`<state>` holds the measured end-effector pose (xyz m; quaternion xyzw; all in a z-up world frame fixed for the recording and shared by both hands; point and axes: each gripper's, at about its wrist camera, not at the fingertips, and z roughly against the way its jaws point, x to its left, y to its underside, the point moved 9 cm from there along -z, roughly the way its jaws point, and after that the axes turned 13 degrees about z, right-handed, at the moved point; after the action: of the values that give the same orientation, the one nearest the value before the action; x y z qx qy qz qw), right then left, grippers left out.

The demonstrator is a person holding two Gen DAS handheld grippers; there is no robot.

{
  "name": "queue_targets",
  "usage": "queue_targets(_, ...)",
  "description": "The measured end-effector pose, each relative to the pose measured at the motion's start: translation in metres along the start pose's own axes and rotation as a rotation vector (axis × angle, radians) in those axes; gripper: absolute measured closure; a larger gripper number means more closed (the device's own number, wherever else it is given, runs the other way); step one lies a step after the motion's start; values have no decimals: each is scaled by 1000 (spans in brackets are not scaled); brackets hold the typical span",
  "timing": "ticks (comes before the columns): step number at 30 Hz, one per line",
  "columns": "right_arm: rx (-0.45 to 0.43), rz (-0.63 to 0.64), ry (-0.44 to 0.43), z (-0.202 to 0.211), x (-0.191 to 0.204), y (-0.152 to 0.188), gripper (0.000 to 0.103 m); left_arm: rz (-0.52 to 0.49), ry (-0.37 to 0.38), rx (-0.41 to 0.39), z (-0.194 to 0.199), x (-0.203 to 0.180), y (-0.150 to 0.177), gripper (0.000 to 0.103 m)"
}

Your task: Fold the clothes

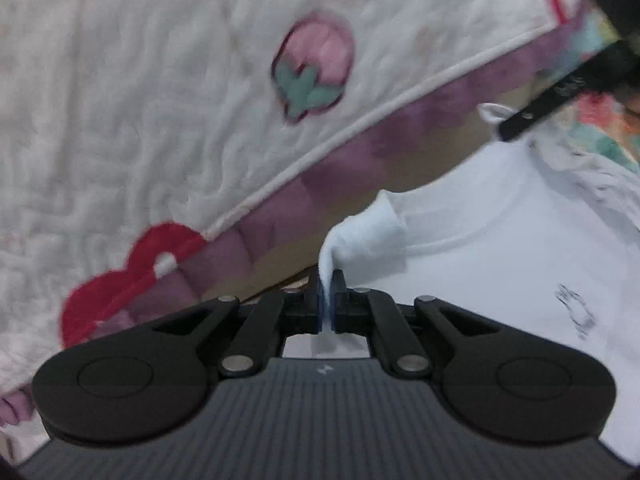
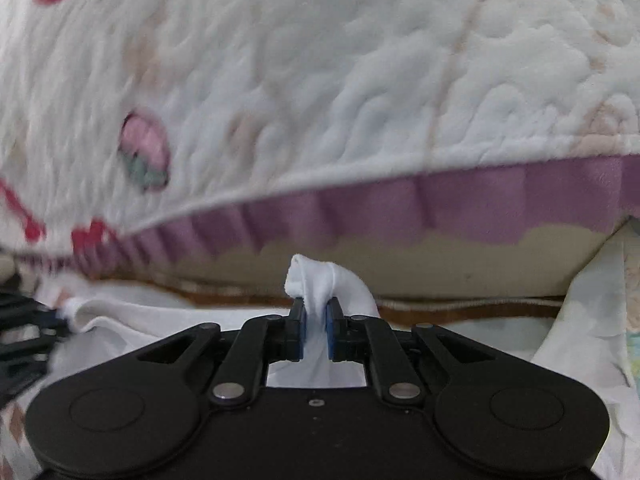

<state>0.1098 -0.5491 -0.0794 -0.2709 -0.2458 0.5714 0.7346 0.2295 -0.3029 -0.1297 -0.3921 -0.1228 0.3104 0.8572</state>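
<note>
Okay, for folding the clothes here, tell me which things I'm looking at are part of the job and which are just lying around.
Part of the job:
- white garment, a bunch of it pinched in each claw
- left claw, shut on it
- right claw, shut on it

Just lying about:
- white quilt with strawberry and red prints
- its purple frill
- floral fabric, far right of the left view

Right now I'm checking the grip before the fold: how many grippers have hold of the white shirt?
2. The left gripper pinches a bunch of the white shirt; the right gripper pinches another bunch, beside the quilt. Nothing else appears to hold it, though part lies out of view.
</note>
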Motion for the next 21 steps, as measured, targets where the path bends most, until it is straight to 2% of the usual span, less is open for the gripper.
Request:
queue_targets(1, -3, -21, 10, -4, -4, -2, 89, -6, -37, 14, -13, 3, 3, 92)
queue_targets(2, -10, -44, 17, -8, -8, -2, 73, -24, -76, 25, -21, 6, 8, 87)
queue_targets(3, -23, -72, 18, -11, -12, 0, 68, -42, -116, 36, -29, 9, 13, 87)
queue_targets(4, -38, -95, 16, -12, -15, 3, 69, -26, -135, 34, -24, 18, 16, 86)
queue_targets(8, -109, -161, 6, 13, -43, 19, 63, 41, -211, 24, -6, 52, 29, 70)
queue_targets(11, -80, -177, 62, 40, -80, 43, 63, 195, -123, 47, 20, 70, 36, 65)
queue_targets(13, -60, -185, 106, 58, -106, 60, 63, 232, -58, 81, 34, 67, 45, 63)
queue_targets(16, -29, -253, 161, 85, -145, 92, 63, 185, 0, 96, 39, 34, 49, 63)
queue_targets(21, 18, -246, 212, 114, -168, 139, 58, 83, 142, 106, 23, -64, 45, 61)
